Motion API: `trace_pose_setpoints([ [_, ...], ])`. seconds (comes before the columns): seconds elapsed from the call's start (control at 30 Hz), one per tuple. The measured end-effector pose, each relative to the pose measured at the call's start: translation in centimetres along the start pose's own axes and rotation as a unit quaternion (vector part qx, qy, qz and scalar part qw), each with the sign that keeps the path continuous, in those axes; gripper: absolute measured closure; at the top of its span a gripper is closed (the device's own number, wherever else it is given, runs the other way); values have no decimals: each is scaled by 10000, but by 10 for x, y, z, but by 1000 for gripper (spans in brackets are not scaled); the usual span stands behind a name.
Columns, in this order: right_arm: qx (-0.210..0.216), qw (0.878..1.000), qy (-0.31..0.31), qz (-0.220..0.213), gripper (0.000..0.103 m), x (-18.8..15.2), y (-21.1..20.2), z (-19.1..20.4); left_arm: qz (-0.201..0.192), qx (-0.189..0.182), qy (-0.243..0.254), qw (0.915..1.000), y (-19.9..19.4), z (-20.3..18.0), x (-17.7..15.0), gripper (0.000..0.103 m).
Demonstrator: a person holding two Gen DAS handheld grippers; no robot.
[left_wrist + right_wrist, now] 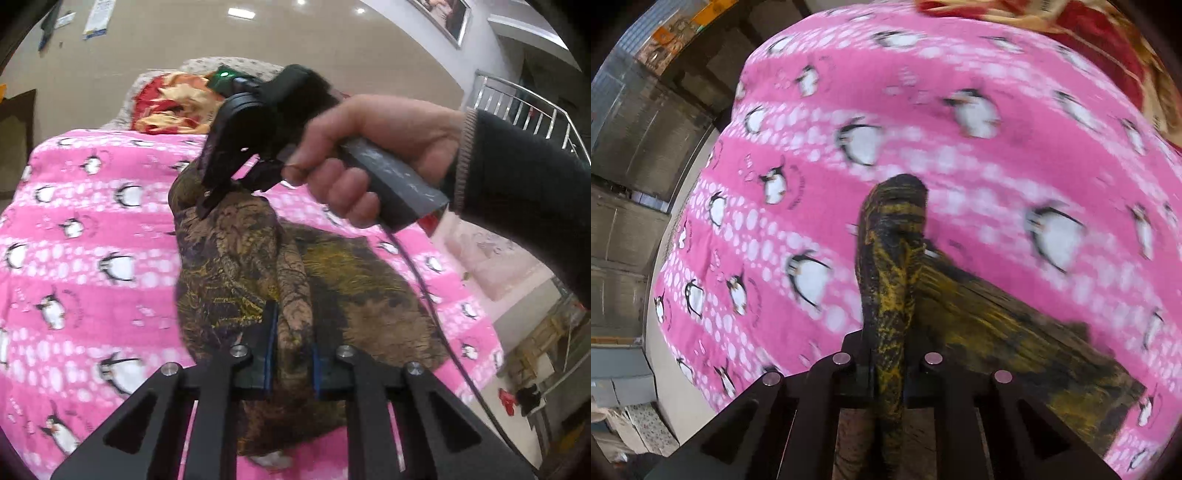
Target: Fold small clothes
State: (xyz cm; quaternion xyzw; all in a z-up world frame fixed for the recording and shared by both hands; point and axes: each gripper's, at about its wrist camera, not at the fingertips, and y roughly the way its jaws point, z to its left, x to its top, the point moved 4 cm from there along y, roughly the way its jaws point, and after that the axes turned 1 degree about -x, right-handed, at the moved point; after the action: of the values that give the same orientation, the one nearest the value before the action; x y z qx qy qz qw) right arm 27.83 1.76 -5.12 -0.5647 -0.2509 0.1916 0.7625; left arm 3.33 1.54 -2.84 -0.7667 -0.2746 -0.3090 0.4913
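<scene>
Left wrist view: left gripper [291, 354] has a bunched ridge of a brown-and-yellow patterned garment [258, 266] squeezed between its blue-edged fingers [269, 354], closed on the fabric. Garment lies partly spread on a pink penguin-print blanket [92, 229] covering the bed, w/ one end lifted. At that raised end the right gripper [210, 201] points steeply down, its tips pinched into the cloth; a hand [369, 155] in a dark sleeve [524, 184] holds its grey handle, a thin cable hanging below. Behind the blanket sits a red-and-yellow floral cloth [173, 103], then tan floor, a framed picture on the wall, a metal railing at right.

Right wrist view: right gripper's fingers [912, 354] are clamped on a rolled fold of the same garment [890, 280], which rises between them as a narrow dark-yellow column; rest of the garment trails off lower right, flat on the blanket [960, 166]. Frame is motion-blurred. Red-and-yellow cloth [1089, 37] shows at top right; grey cabinets and floor at left, beyond the bed edge.
</scene>
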Motion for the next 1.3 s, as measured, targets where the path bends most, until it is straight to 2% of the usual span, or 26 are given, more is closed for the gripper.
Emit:
trace_pose_setpoints([
  [0.17,-131,9997,202,12,93,-39,-30,-65,190,-402,263,9987,22,-54,-1,90],
  [0.27,-242,9993,263,83,93,-67,-46,-108,365,-766,476,9953,42,-99,-5,90],
  [0.4,-387,9986,331,173,93,-98,-55,-158,486,-1015,705,9911,66,-146,-11,90],
  [0.5,-420,9985,329,117,93,-108,-51,-178,633,-1059,783,9893,91,-170,-16,90],
  [0.67,-450,9986,229,-124,92,-114,-29,-196,942,-761,999,9876,131,-186,-35,91],
  [0.73,-475,9981,304,-230,83,-118,-21,-207,1141,-652,1036,9859,145,-193,-47,90],
  [0.8,-440,9964,625,-374,55,-122,-23,-222,1259,-601,1130,9838,150,-196,-56,85],
  [0.83,-365,9941,845,-567,54,-125,-32,-230,1248,-620,1172,9833,148,-198,-58,76],
  [0.9,-257,9874,1206,-995,54,-131,-58,-241,1244,-742,1256,9814,136,-201,-60,70],
  [1.0,57,9748,1300,-1813,54,-157,-109,-235,1154,-858,1193,9824,101,-188,-55,69],
  [1.07,46,9726,643,-2232,51,-184,-130,-202,943,-644,1089,9875,70,-163,-50,64],
  [1.1,6,9729,147,-2310,46,-205,-131,-178,848,-506,1016,9899,61,-152,-48,63],
  [1.2,-389,9677,-904,-2322,45,-252,-109,-123,689,100,708,9951,42,-102,-41,64],
  [1.27,-716,9598,-1387,-2334,45,-275,-91,-96,857,384,438,9946,49,-76,-43,83],
  [1.3,-743,9573,-1515,-2349,45,-284,-83,-87,949,422,343,9940,56,-68,-46,95],
])
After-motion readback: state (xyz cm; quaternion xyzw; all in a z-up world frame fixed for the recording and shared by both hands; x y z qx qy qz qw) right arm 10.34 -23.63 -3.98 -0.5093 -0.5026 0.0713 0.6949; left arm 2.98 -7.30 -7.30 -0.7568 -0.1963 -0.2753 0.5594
